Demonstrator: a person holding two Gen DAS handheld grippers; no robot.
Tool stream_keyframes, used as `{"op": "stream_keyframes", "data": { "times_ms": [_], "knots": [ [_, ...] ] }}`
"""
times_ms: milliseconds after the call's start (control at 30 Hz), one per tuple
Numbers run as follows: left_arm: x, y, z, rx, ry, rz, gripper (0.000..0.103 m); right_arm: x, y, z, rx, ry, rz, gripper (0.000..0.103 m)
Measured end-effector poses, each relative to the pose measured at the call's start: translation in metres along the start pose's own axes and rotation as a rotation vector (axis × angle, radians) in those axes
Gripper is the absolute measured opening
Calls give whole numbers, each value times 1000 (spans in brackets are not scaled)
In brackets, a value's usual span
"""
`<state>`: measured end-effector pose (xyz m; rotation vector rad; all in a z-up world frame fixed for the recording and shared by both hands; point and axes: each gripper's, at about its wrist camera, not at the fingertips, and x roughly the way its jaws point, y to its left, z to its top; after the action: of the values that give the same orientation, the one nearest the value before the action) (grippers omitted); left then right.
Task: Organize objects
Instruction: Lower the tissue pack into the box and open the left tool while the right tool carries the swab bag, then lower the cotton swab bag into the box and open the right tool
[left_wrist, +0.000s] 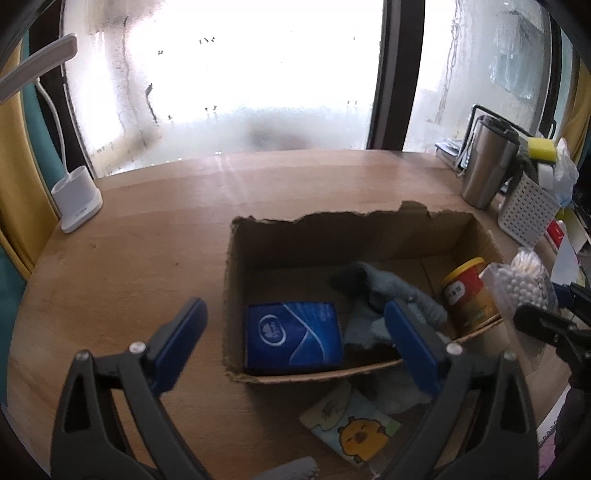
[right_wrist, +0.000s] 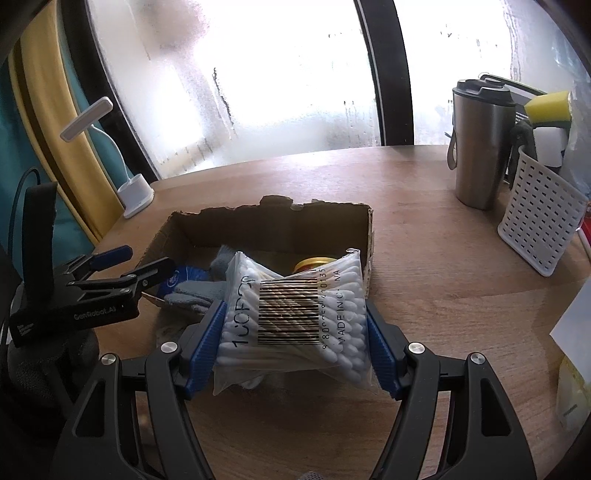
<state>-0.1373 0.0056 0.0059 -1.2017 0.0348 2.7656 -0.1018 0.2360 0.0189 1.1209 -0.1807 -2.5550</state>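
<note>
Cotton-swab bag (right_wrist: 295, 317) clamped in right tongs (right_wrist: 295, 332), held just before cardboard box (left_wrist: 236, 280) on worktop (left_wrist: 129, 240). Left tongs (left_wrist: 295, 332) spread wide, empty, over blue packet (left_wrist: 293, 336) inside. Step: loading the box. Next: carry bag over rim, release.

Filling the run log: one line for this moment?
left gripper: open, empty | right gripper: shut on cotton swab bag | cardboard box: tissue pack inside

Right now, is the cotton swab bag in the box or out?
Out. The right gripper clamps the cotton swab bag in front of the cardboard box.
</note>
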Motion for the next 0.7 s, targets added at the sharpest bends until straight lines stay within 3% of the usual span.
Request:
{"op": "stream_keyframes", "data": {
  "times_ms": [700],
  "knots": [
    [-23,70,-12,-117,-63,23,98,17,57,18,-90,7,6,74]
  ]
}}
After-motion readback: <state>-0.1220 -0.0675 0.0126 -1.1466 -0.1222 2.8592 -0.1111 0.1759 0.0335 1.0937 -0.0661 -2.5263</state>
